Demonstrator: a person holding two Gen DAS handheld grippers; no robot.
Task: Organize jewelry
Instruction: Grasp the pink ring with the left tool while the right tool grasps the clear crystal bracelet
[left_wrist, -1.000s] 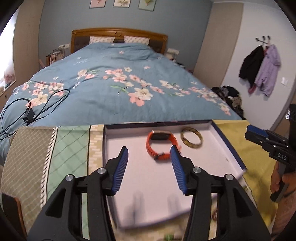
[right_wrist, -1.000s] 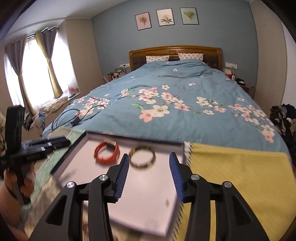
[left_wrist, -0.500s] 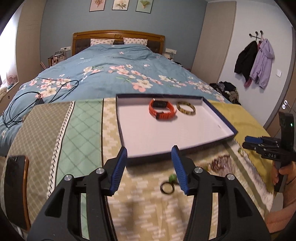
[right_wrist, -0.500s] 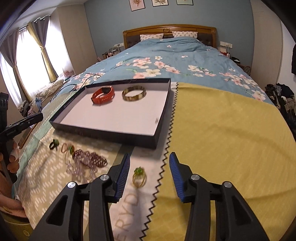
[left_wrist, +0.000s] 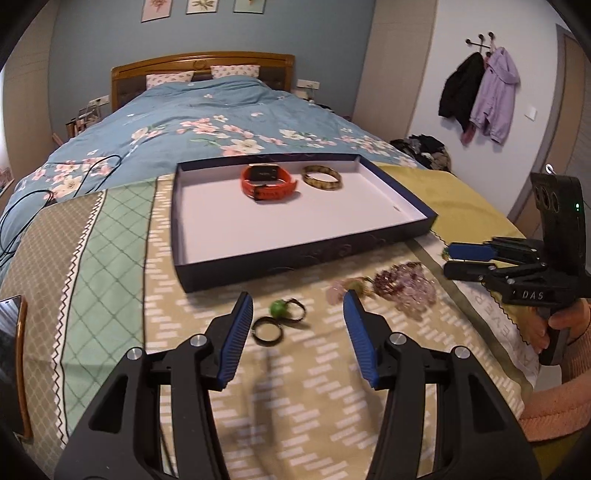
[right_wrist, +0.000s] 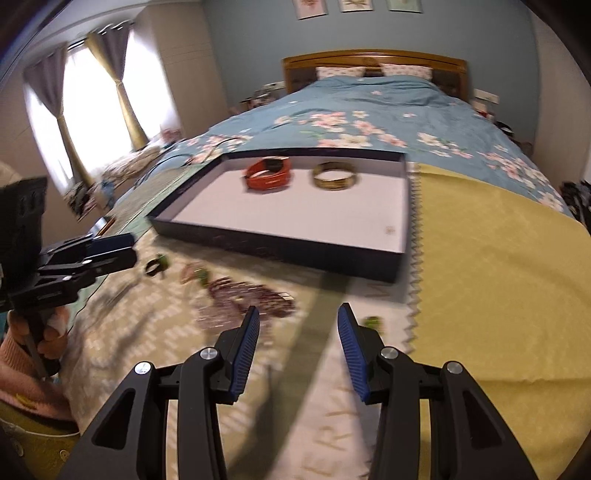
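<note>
A dark blue tray with a white floor lies on the cloth-covered bed end. In it sit an orange watch and a gold bangle. My left gripper is open over the cloth in front of the tray. A green-stone ring and a black ring lie just ahead, between its fingers, untouched. Beaded bracelets lie to their right. My right gripper is open and empty over the cloth. A small green ring lies just right of its right finger, and the blurred beads to its left.
A phone lies at the cloth's left edge. A black cable trails over the blue floral bedspread. A yellow cloth covers the right side. A person's hand in a pink sleeve holds the right gripper's handle.
Both grippers drew back from over the tray and sank toward the cloth. The tray now lies farther ahead, and the loose rings and beads have come into view.
</note>
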